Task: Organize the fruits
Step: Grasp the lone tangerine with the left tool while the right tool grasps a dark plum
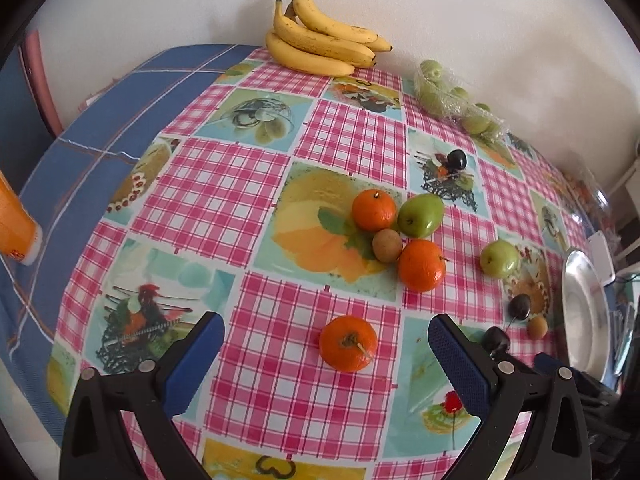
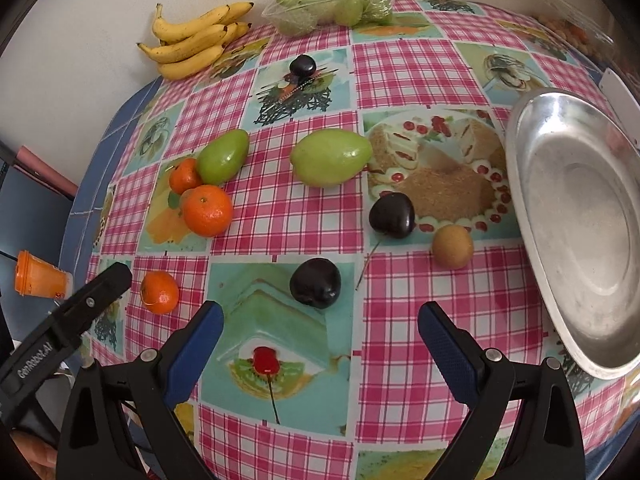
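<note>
Bench (image 2: 280,216), checked cloth, items placed relative to the metal tray (image 2: 576,216) at its right edge. Bananas (image 2: 192,44) far left by the wall; bag of green fruit (image 2: 332,10) behind. Tangerines (image 2: 206,210), two green fruits (image 2: 330,156), dark plums (image 2: 391,214) and a brown fruit (image 2: 452,246) lie left of the tray. Left hand-held gripper (image 1: 326,338): released, wide apart, a tangerine (image 1: 348,344) between its jaws, untouched. Right hand-held gripper (image 2: 320,330): released, empty, a plum (image 2: 315,283) just ahead. Only the right view shows the whole tray.
</note>
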